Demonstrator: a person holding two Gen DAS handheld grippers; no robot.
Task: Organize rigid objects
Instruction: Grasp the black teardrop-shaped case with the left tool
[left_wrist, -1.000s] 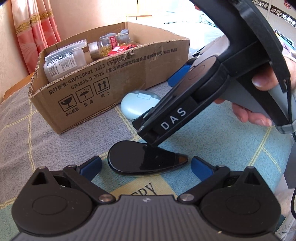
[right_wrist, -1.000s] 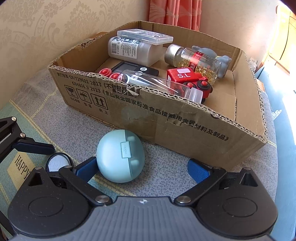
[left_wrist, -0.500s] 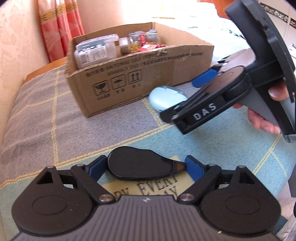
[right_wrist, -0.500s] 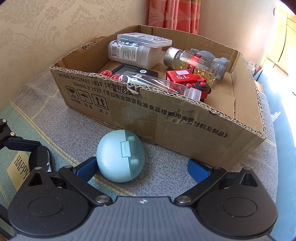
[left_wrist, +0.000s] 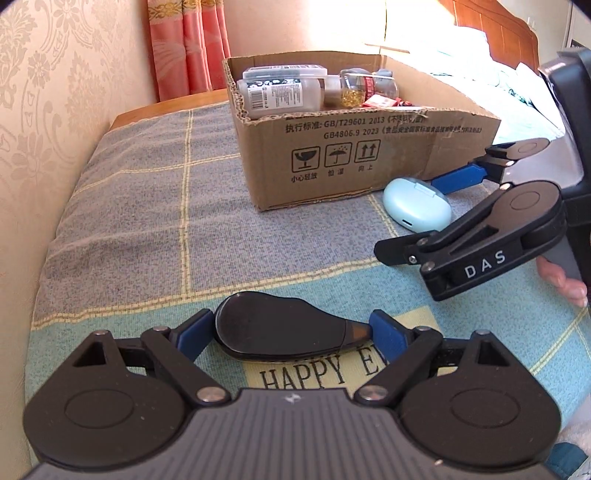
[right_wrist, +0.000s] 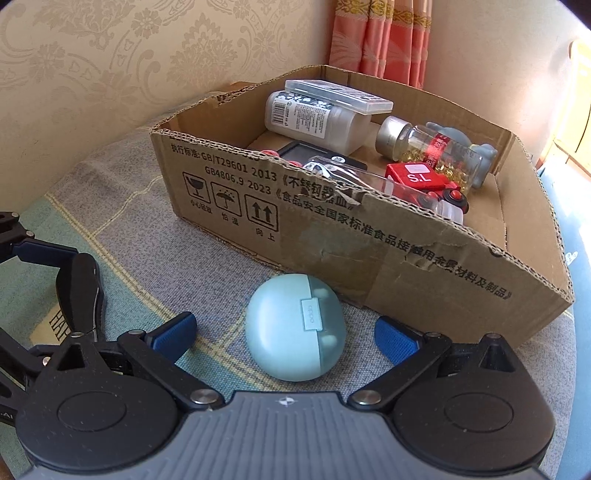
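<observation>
**Both grippers lined up on their pickups**

L gripper (left_wrist: 291, 328): jaws pinching the glossy black teardrop case (left_wrist: 280, 332) end to end, long axis running across the jaws, on the blanket's (left_wrist: 147, 221) near edge by the "HAPPY" print. R gripper (right_wrist: 286, 332): jaws spread, straddling the smooth mint-green earbud case (right_wrist: 295, 326), not touching, hinge seam pointing away; it sits just beside the cardboard box's (right_wrist: 406, 258) front wall. R is nearer it. Box already holds bottles and a red toy.

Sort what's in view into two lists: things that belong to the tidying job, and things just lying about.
Part of the job:
black case, between the left gripper fingers
blue earbud case, between the open right gripper fingers
cardboard box
bottles and red toy already in the box

Just there:
blanket
curtain
</observation>
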